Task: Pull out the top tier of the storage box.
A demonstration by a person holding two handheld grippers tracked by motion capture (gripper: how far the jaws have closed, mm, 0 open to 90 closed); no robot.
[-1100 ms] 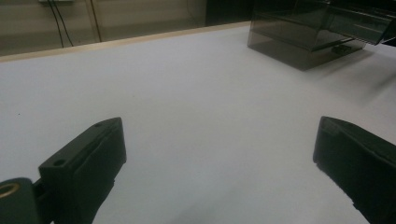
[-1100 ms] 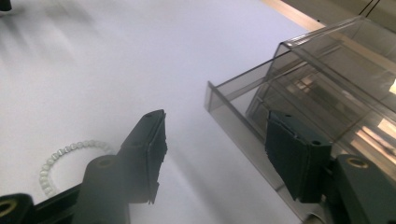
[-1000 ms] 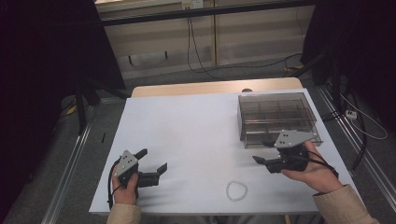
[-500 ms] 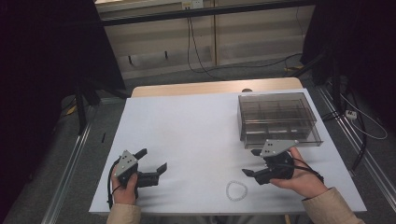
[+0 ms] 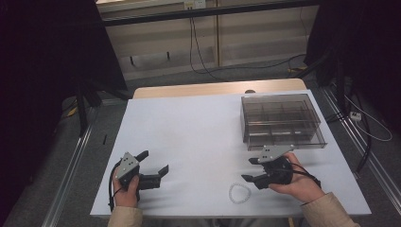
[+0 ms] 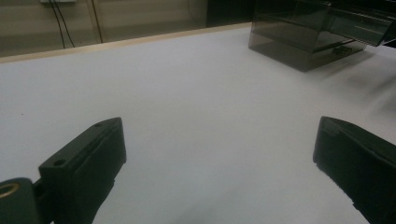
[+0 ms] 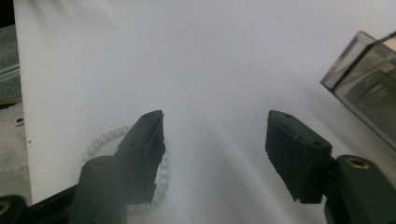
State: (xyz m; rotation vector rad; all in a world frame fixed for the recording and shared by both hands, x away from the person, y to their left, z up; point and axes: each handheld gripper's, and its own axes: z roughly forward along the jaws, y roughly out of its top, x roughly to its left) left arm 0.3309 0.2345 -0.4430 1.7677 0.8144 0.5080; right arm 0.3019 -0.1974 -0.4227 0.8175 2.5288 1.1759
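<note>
The small ring of white beads (image 5: 239, 193) lies near the white bench's (image 5: 198, 137) front edge, just beside the right gripper (image 5: 253, 170), whose fingers are spread wide and empty. The approach is judged under way; next, lowering and closing over the beads. The left gripper (image 5: 154, 163) is held wide, well apart.

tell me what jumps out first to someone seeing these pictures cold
The smoky clear compartment box stands out most, sitting at the far right of the white table. Next is the small white bead bracelet lying near the front edge, with the right claw open just beside and above it. The left claw rests open near the front left corner, over bare table.
</note>
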